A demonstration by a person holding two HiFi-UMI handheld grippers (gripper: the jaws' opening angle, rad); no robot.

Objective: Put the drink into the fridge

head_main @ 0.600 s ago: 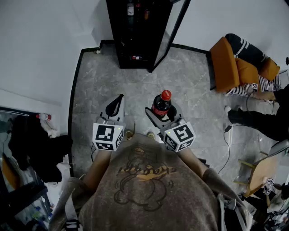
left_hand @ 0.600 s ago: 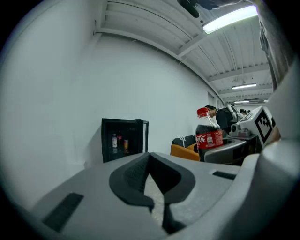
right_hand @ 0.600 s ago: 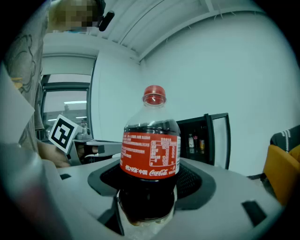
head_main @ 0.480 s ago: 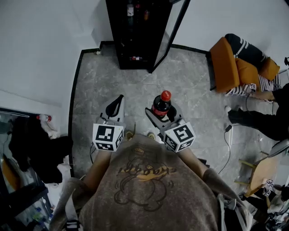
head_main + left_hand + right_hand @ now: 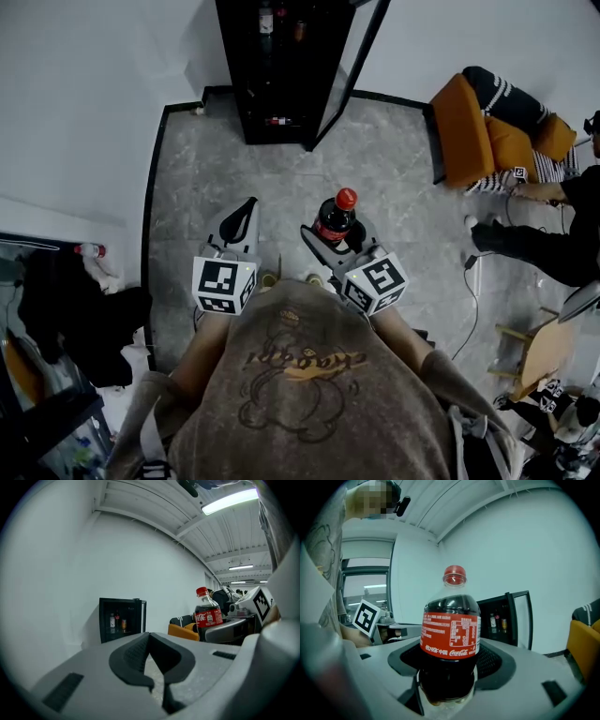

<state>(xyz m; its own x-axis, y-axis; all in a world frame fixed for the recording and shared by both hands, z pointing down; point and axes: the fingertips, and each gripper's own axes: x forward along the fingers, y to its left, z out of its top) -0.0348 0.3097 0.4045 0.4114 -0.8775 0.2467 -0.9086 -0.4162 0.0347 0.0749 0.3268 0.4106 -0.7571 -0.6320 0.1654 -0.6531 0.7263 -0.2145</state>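
A cola bottle (image 5: 335,217) with a red cap and red label stands upright between the jaws of my right gripper (image 5: 336,231), which is shut on its lower body. The right gripper view shows the bottle (image 5: 451,630) filling the middle, with my right gripper (image 5: 450,670) clasping its base. My left gripper (image 5: 245,210) is held beside it at the left, shut with nothing in it; its tips meet in the left gripper view (image 5: 149,639). The black fridge (image 5: 281,66) stands ahead against the wall with its glass door (image 5: 361,61) swung open and a few bottles inside.
An orange armchair (image 5: 478,131) with a striped cushion sits at the right, and a person (image 5: 553,234) sits beyond it. A wooden chair (image 5: 544,352) and a floor cable (image 5: 469,309) lie at the lower right. Dark clutter (image 5: 66,300) fills the left edge.
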